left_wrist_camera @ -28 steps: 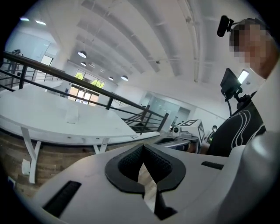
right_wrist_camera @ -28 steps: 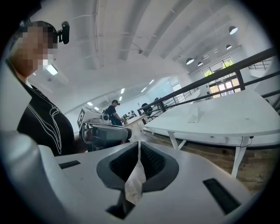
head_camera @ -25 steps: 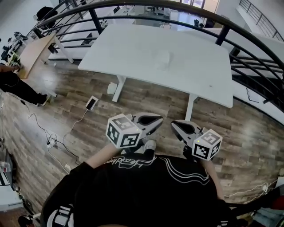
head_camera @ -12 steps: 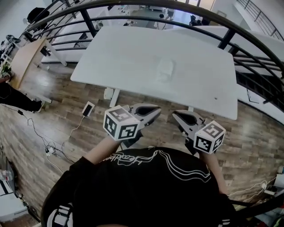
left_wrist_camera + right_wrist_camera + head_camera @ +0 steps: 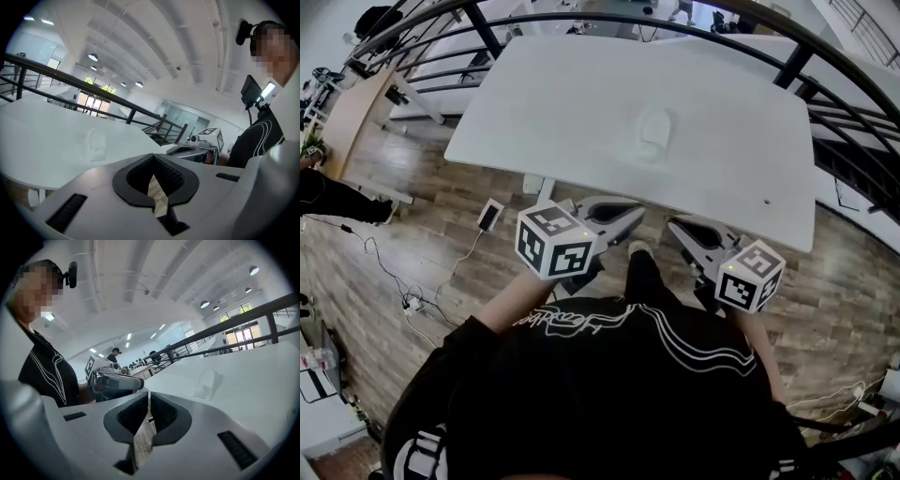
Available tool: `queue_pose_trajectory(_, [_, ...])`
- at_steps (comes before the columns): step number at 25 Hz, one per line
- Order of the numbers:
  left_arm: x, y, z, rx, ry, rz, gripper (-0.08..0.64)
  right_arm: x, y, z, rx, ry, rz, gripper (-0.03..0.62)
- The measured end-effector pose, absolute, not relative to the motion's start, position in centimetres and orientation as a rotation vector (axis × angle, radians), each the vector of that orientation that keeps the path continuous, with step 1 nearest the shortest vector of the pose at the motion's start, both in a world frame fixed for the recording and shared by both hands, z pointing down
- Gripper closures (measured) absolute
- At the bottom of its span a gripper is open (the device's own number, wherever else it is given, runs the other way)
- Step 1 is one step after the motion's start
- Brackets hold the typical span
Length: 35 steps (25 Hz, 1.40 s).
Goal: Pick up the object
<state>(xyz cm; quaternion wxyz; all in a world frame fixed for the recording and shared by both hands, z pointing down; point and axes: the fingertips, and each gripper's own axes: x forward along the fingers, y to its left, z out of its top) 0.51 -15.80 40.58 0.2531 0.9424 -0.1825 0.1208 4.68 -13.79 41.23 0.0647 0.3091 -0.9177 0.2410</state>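
Nearer table [image 5: 572, 103], left gripper [image 5: 636, 214] and right gripper [image 5: 673, 226] closed, empty

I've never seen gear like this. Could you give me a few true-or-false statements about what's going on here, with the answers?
1. A clear object lies on the white table. True.
2. The left claw is holding that object. False: its jaws are closed on nothing, and the object sits alone on the table.
3. The right claw is shut too. True.
4. The floor is carpeted. False: it is wooden boards.
5. A black railing runs behind the table. True.
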Motion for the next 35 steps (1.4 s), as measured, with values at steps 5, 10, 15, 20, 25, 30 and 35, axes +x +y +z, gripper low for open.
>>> queue_pose_trajectory(5, [1.2, -19.6, 41.6, 2.545, -0.538, 0.368, 0.552, 5.6, -18.4, 42.1, 0.916, -2.786, 0.772, 0.569])
queue_pose_trajectory(10, [2.3, -23.9, 42.9, 2.495, -0.562, 0.388, 0.552, 6.8, -22.8, 43.1, 0.892, -2.784, 0.823, 0.569])
queue_pose_trajectory(15, [4.1, -28.2, 44.4, 2.485, -0.571, 0.425, 0.552, 8.6, -27.6, 44.6, 0.885, -2.754, 0.819, 0.569])
queue_pose_trajectory(20, [4.2, -30.9, 45.7, 2.465, -0.591, 0.432, 0.552, 8.8, -30.4, 46.1, 0.878, -2.742, 0.870, 0.569])
queue_pose_trajectory(25, [3.6, -32.5, 45.9, 2.444, -0.577, 0.358, 0.552, 8.1, -32.2, 47.0, 0.872, -2.716, 0.898, 0.569])
queue_pose_trajectory(30, [3.3, -34.5, 47.0, 2.407, -0.594, 0.343, 0.552, 8.4, -34.9, 48.1, 0.856, -2.713, 0.969, 0.569])
queue_pose_trajectory(35, [3.0, -35.5, 48.2, 2.372, -0.620, 0.346, 0.552, 9.1, -36.9, 49.5, 0.872, -2.694, 1.023, 0.569])
